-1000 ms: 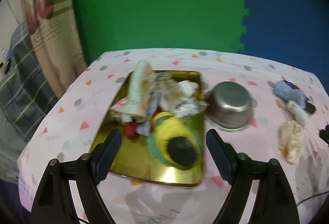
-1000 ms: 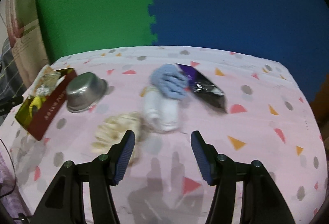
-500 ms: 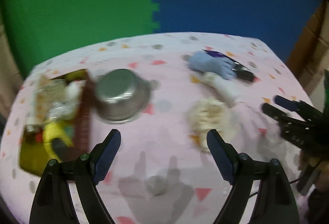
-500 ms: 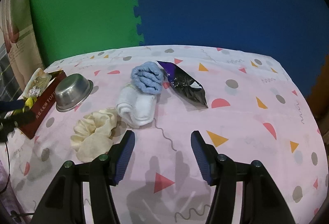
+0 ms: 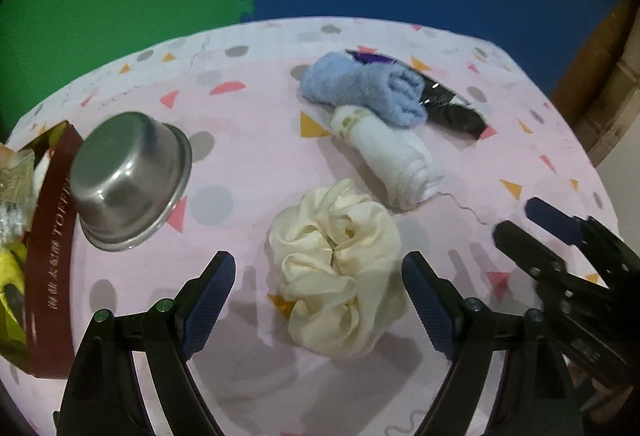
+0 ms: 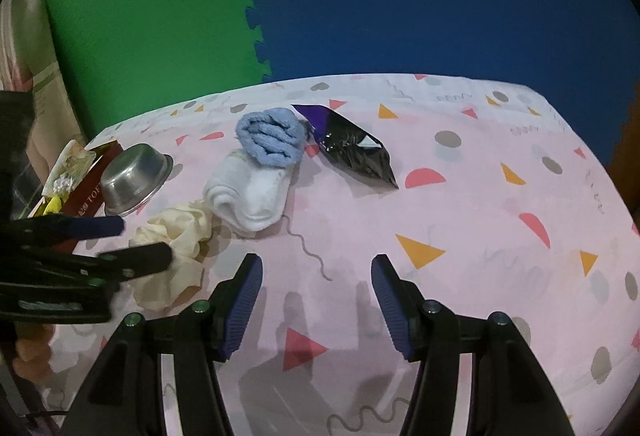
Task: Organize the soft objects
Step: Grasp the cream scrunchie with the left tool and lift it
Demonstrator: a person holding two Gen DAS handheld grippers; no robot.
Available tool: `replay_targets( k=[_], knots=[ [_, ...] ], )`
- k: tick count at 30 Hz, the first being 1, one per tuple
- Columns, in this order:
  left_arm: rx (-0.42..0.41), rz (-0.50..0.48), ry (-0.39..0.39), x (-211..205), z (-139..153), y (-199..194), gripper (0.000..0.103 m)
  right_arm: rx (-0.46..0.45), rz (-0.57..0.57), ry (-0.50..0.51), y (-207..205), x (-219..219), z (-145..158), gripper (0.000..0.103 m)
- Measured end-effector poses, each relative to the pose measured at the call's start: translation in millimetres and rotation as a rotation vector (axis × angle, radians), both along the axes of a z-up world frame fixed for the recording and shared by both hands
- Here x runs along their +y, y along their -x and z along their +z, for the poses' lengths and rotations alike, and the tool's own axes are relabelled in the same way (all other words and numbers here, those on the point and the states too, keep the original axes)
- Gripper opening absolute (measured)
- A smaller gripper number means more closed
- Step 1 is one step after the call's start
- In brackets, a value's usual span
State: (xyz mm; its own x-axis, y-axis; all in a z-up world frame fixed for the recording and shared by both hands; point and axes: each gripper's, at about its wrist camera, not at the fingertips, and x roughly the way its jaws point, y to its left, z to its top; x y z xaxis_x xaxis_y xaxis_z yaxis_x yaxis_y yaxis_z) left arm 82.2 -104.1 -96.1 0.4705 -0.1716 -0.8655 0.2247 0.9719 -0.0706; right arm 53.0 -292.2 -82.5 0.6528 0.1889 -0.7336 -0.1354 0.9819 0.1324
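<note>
A cream crumpled cloth (image 5: 336, 264) lies on the pink tablecloth, right between the fingers of my open, empty left gripper (image 5: 318, 298). Behind it lie a rolled white towel (image 5: 394, 160) and a rolled blue towel (image 5: 362, 88). In the right wrist view the cream cloth (image 6: 176, 236), white towel (image 6: 252, 192) and blue towel (image 6: 272, 140) sit left of centre. My right gripper (image 6: 316, 296) is open and empty over bare tablecloth, right of the cloths. The left gripper's fingers (image 6: 100, 226) reach in from the left at the cream cloth.
An upturned steel bowl (image 5: 124, 180) leans by a dark red tin box (image 5: 48, 248) holding packets and a yellow toy at the left. A black and purple foil bag (image 5: 444, 100) lies behind the blue towel. Green and blue foam mats stand behind the table.
My left gripper swung right from over the tin box, past the bowl, to the cream cloth. My right gripper drew back a little, its view shifting right.
</note>
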Motion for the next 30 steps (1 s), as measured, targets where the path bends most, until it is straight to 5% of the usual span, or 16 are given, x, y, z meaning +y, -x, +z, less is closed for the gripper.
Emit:
replay_targets(
  k=[3,10,13,30],
  knots=[
    [0.007,0.003,-0.013,1,-9,-4,0.081,0.004,0.005,-0.010,-2,0,-2,0.058],
    [-0.002,0.004,-0.005,16,-15,-3,0.029,-0.012,0.038,-0.006,-13,12,2,0.058],
    [0.008,0.017,0.026,26,-14,-4,0.016,-0.013,0.059,0.000,-20,22,2,0.058],
    [-0.017,0.057,0.056,66,11,15,0.011,-0.008,0.123,0.124,-68,89,-13,0.058]
  ],
)
